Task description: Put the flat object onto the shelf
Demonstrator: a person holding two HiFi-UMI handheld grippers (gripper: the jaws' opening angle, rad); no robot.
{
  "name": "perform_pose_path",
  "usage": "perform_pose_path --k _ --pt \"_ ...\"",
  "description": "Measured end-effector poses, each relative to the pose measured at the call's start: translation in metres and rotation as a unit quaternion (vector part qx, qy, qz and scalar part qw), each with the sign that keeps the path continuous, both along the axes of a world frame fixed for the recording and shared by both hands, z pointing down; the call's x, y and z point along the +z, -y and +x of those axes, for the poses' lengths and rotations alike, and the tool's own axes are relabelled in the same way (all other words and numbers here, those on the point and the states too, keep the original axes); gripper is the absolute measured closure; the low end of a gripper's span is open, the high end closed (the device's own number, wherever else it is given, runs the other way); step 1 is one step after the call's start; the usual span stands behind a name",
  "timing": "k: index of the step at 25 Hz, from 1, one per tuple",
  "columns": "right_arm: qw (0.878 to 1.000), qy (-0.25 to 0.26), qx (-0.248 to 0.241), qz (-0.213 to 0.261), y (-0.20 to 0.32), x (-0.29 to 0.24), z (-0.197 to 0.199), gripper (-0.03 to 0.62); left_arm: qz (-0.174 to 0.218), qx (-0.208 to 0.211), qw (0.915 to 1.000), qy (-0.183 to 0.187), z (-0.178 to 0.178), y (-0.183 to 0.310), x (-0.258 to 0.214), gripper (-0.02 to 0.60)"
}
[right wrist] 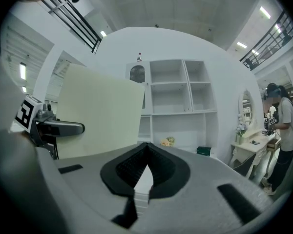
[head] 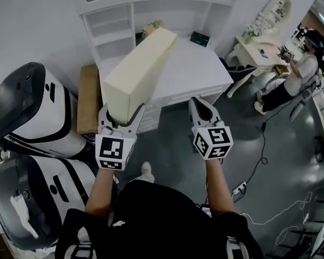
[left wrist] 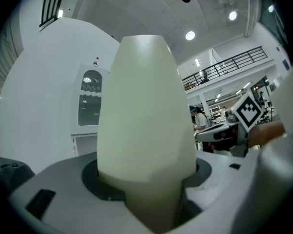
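- My left gripper (head: 122,116) has its jaws closed on the near end of the flat object (head: 140,72), a thick cream slab. In the left gripper view the slab fills the gap, so the jaws stand fairly wide around its thickness.
- My right gripper (head: 200,106) carries nothing. In the right gripper view its jaws meet at the tips, with only the room beyond them. In the head view it sits right of centre, beside the left one and apart from the slab.
- The slab is in the air, resting on nothing. In the head view its long axis runs from my left jaws at centre left up and to the right. Its far end overlaps the left part of the white table (head: 200,69), but I cannot tell whether it is actually above it.
- The shelf (head: 112,23) stands along the top of the head view, behind the table, with its open compartments facing me. It lies beyond the slab's far end, roughly along the line the slab points, and is not yet reached.
- I judge the coming move turns on that alignment. The slab would go in far end first, so my left hand leads, and my right is near enough to steady the free edge.
- A green box (head: 200,38) and some flowers (head: 151,28) sit at the back of the table, and the far end should pass clear of them.
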State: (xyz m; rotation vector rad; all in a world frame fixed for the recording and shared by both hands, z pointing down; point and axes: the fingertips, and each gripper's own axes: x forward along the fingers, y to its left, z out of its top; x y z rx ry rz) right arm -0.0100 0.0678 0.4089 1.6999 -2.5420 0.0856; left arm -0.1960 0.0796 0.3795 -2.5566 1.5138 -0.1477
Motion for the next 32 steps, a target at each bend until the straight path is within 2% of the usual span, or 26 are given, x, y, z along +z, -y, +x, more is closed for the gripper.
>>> perform_pose_path --k 16,32 --pt "1.000 -0.010 0.022 -0.003 0.101 0.003 -0.031 0.595 0.003 0.024 0.9997 -0.003 -0.031 0.106 0.003 0.303" --pt "0.999 -0.012 0.044 -0.005 0.138 0.009 -0.028 0.595 0.003 0.041 0.9991 -0.009 -0.033 0.147 0.008 0.302"
